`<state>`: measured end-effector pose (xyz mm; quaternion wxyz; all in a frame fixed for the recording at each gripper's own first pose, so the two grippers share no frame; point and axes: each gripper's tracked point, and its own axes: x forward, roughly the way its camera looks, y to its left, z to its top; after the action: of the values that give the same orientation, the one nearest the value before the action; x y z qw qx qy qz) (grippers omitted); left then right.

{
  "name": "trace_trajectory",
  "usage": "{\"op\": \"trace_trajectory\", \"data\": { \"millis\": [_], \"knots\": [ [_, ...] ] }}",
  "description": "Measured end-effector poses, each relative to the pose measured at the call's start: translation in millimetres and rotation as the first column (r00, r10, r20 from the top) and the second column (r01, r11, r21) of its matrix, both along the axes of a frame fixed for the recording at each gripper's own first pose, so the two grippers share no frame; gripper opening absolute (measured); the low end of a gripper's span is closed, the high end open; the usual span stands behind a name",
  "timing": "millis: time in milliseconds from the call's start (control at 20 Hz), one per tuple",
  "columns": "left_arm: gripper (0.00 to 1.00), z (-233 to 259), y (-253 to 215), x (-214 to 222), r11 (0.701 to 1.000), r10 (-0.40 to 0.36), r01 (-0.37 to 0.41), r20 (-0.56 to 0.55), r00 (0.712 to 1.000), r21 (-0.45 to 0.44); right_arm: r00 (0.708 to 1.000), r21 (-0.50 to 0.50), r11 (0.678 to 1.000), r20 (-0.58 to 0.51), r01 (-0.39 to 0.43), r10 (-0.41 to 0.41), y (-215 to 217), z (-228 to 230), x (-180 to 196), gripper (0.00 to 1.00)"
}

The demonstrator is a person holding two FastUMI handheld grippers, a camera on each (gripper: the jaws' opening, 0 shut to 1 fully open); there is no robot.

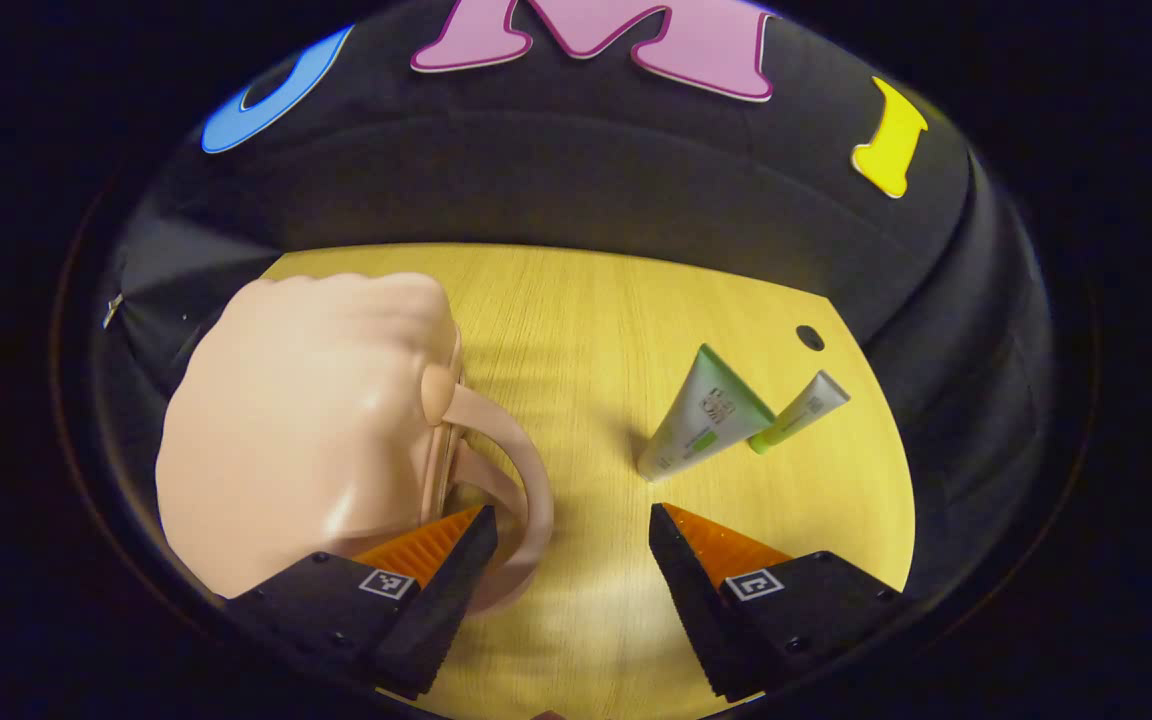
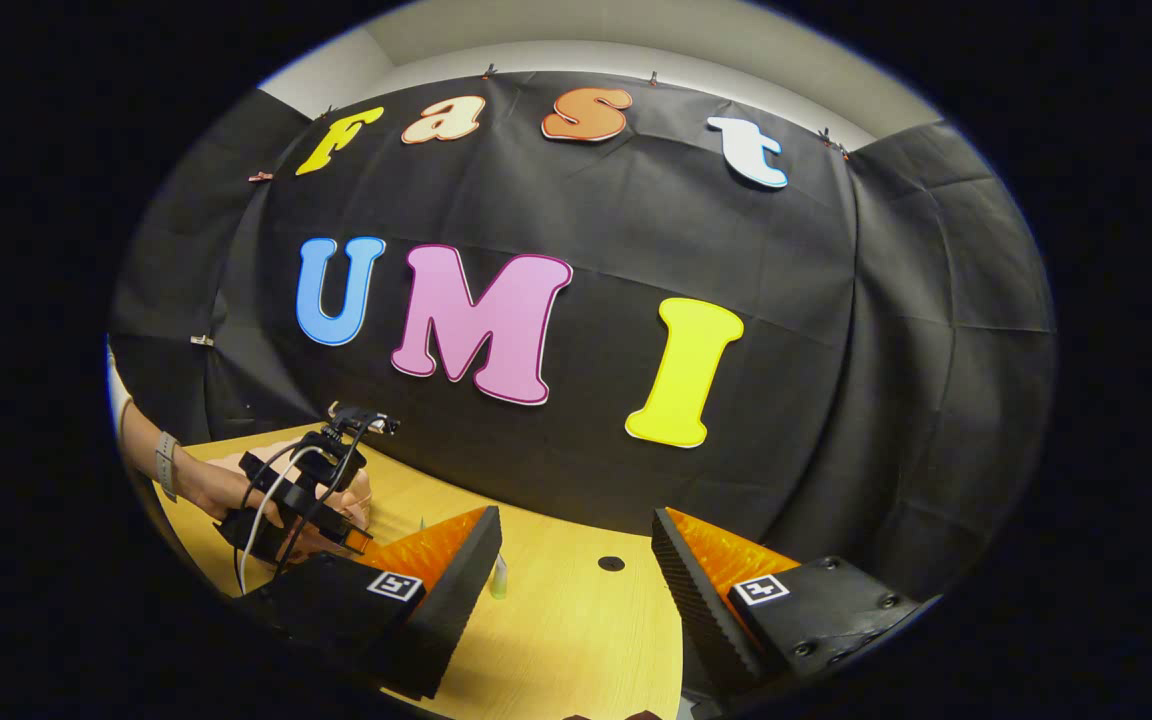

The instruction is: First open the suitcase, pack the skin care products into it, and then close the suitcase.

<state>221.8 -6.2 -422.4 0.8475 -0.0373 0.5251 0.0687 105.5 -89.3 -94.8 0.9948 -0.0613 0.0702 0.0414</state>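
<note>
A pale pink suitcase point(image 1: 306, 420) lies at the left of the wooden table point(image 1: 586, 330), its two halves together and its curved handle point(image 1: 534, 480) arching toward me. My left gripper point(image 1: 571, 515) is open just above the table. One of its fingers point(image 1: 436, 560) sits at the handle's loop; the other is over bare wood. Two skin care tubes lie further off at the right: a larger grey-green tube point(image 1: 704, 425) and a slim tube with a green cap point(image 1: 801, 410). My right gripper point(image 2: 576, 515) is open and holds nothing, raised near the table's right end and facing the wall.
In the right gripper view a hand with a wristband point(image 2: 168, 465) holds the left gripper point(image 2: 296, 495) over the suitcase point(image 2: 236, 465). A small dark hole point(image 1: 810, 337) marks the table's far right corner. The booth's black cloth wall closes in behind the table.
</note>
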Motion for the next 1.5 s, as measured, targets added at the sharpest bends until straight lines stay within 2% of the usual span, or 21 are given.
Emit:
{"op": "trace_trajectory", "data": {
  "millis": [250, 300, 350, 400, 450, 550, 600, 700, 750, 850, 1050, 1200, 1400, 1500],
  "knots": [
    [0.80, -27.8, 7.8, 4.5, 0.995, -0.078, 0.083, -0.085, 0.993, 0.055, 0.998, 0.025, 0.998, -0.023, 0.061, -0.061, -14.7, -6.3, 15.0, 0.96],
    [0.68, -27.0, 16.3, 2.4, 0.993, -0.079, 0.087, -0.103, 0.992, 0.079, 0.997, 0.026, 0.997, -0.022, 0.069, -0.068, -13.4, -5.6, 17.3, 0.96],
    [0.29, -24.1, 16.5, 3.5, 0.994, -0.087, 0.093, -0.104, 0.991, 0.055, 0.997, 0.021, 0.997, -0.023, 0.079, -0.079, -12.7, -5.7, 19.8, 0.96],
    [0.20, -19.7, 11.3, 4.9, 0.992, -0.120, 0.124, -0.100, 0.988, 0.027, 0.995, 0.013, 0.996, -0.025, 0.092, -0.092, -12.9, -7.5, 21.2, 0.96],
    [0.16, -6.1, 10.6, 5.8, 0.985, -0.166, 0.169, -0.098, 0.981, 0.028, 0.994, 0.008, 0.995, -0.030, 0.101, -0.101, -10.0, -8.4, 22.2, 0.96],
    [0.17, 24.4, 16.4, 5.5, 0.966, -0.240, 0.248, -0.105, 0.965, 0.073, 0.994, 0.010, 0.994, -0.027, 0.109, -0.109, 1.4, -7.3, 26.1, 0.96],
    [0.14, 45.0, 19.3, 6.5, 0.959, -0.270, 0.276, -0.086, 0.959, 0.067, 0.994, 0.011, 0.994, -0.024, 0.109, -0.109, 9.2, -5.0, 28.6, 0.96],
    [0.14, 90.1, 27.3, 6.6, 0.948, -0.314, 0.315, -0.029, 0.949, 0.048, 0.995, 0.010, 0.995, -0.010, 0.098, -0.098, 26.8, 1.6, 33.8, 0.96],
    [0.17, 114.4, 39.1, 7.8, 0.941, -0.333, 0.332, 0.003, 0.943, 0.060, 0.996, 0.009, 0.996, -0.001, 0.089, -0.088, 36.5, 4.5, 37.3, 0.96],
    [0.14, 165.5, 72.6, 12.5, 0.938, -0.340, 0.332, 0.076, 0.937, 0.102, 0.998, 0.009, 0.998, 0.014, 0.063, -0.064, 57.1, 12.0, 45.9, 0.95],
    [0.14, 241.8, 169.1, 10.9, 0.957, -0.267, 0.238, 0.181, 0.947, 0.166, 0.998, 0.035, 0.999, 0.055, 0.009, -0.011, 97.9, 27.1, 59.3, 0.96],
    [0.13, 260.9, 252.7, 6.1, 0.957, -0.193, 0.136, 0.214, 0.958, 0.257, 0.999, 0.044, 0.999, 0.046, -0.020, 0.018, 118.7, 26.8, 63.0, 0.96],
    [0.13, 257.2, 346.0, 4.6, 0.907, -0.157, 0.062, 0.199, 0.967, 0.416, 0.998, 0.010, 0.999, 0.047, -0.044, 0.044, 135.1, 28.3, 59.6, 0.96],
    [0.12, 249.8, 390.6, 3.7, 0.886, -0.110, 0.009, 0.190, 0.976, 0.463, 0.999, -0.007, 0.999, 0.029, -0.042, 0.043, 137.1, 23.1, 55.5, 0.95]
  ]
}}
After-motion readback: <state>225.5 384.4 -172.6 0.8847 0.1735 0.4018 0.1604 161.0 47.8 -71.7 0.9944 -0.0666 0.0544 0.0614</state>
